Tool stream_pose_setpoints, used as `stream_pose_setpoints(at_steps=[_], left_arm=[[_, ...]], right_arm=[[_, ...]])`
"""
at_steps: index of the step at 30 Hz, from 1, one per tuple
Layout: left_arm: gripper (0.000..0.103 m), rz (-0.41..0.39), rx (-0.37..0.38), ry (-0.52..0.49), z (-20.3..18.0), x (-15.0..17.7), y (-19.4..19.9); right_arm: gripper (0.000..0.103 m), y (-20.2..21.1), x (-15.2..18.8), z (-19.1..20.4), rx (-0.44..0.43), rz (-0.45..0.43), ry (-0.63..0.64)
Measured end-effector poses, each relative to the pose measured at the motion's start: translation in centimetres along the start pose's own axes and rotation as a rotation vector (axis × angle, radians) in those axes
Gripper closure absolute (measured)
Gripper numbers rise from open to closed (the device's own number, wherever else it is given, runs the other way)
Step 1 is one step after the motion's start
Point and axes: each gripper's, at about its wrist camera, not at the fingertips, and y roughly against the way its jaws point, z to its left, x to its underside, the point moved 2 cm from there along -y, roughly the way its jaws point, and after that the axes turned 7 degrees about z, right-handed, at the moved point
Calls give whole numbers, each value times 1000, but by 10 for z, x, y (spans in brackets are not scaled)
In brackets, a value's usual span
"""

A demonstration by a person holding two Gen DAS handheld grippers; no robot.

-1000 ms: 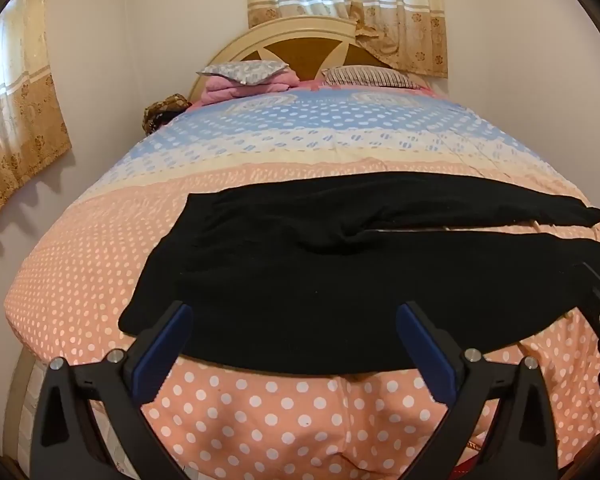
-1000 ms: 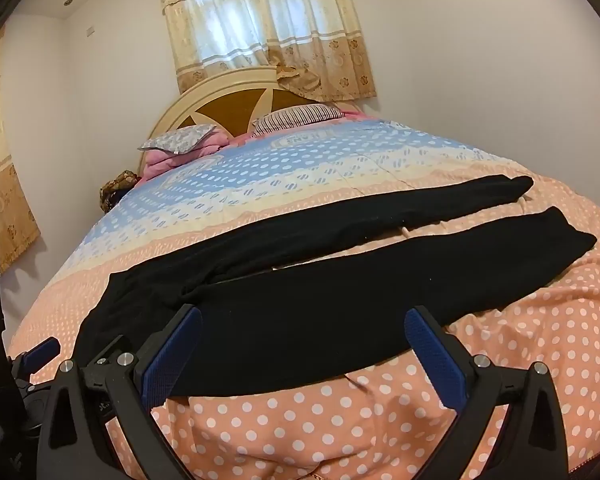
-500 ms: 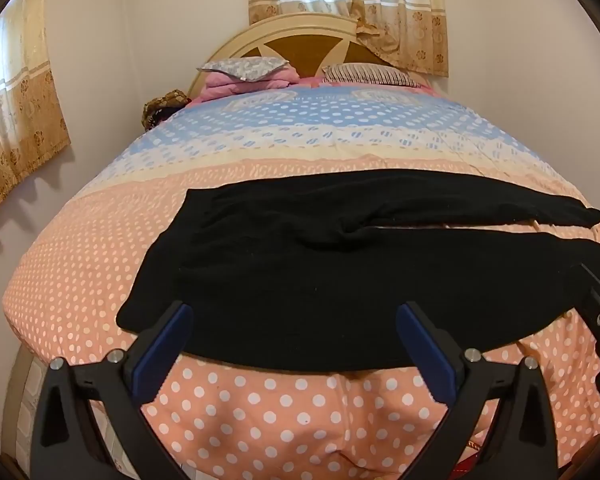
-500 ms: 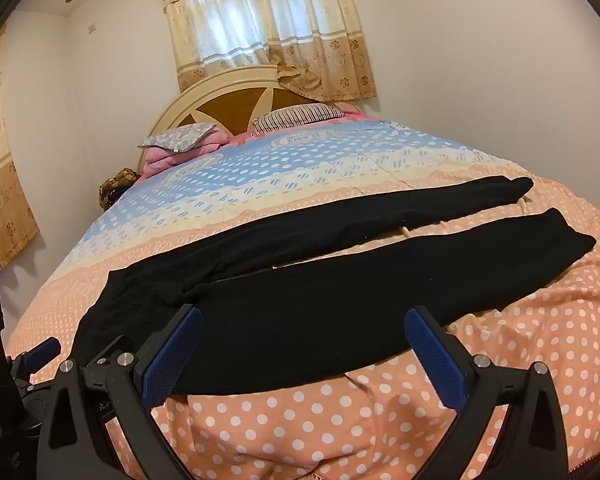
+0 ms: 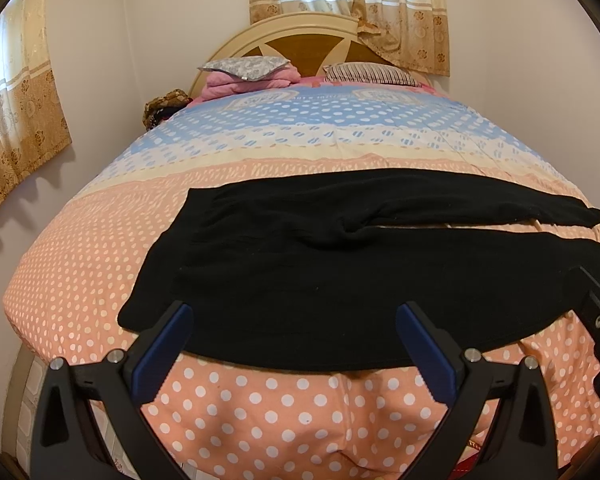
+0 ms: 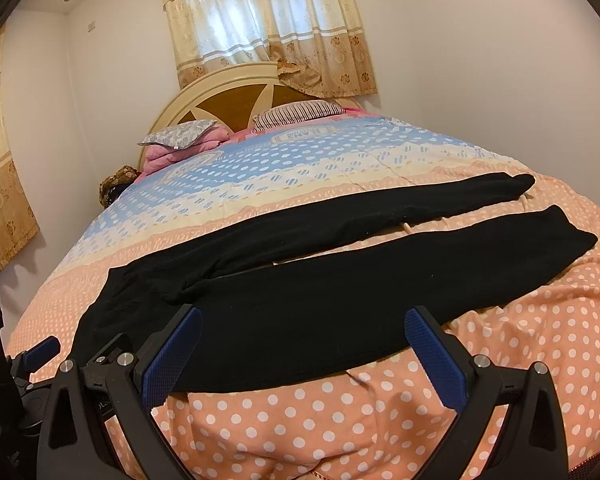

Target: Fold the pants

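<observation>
Black pants [image 5: 340,272] lie flat and unfolded across the near part of the bed [image 5: 60,280], waistband toward the left of the frame and both legs running to the right. In the right wrist view the two legs part into a narrow V, with a strip of the polka-dot bedspread [image 6: 340,420] showing between them; the far leg ends at the upper right, the near leg at the right edge. The near hem of the pants lies close to the front edge of the bed.

The left tongs [image 5: 296,344] hang spread wide in the lower frame, their blue pads [image 5: 160,348] overlapping the near edge of the cloth in the picture; contact cannot be told. The right tongs [image 6: 304,356] are likewise spread, pinching nothing, framing the near leg. Part of the other tool shows at the right edge of the left wrist view and at the lower left of the right wrist view.

Beyond the pants the bedspread changes from peach with white dots to cream and then blue. At the head of the bed, upper centre, are a grey patterned pillow [image 5: 244,67] on folded pink bedding [image 5: 244,82], a striped pillow [image 5: 368,74], and a rounded cream-and-brown headboard [image 5: 300,40]. Beige floral curtains [image 5: 348,4] hang above it, another at the left edge. Nothing lies on the pants.
</observation>
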Motion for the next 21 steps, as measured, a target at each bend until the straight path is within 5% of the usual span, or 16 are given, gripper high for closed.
stream_pose_setpoints(at_steps=[21], left_arm=[[0, 5, -4, 3, 2, 0, -1]], right_arm=[[1, -5, 3, 1, -3, 13, -5]])
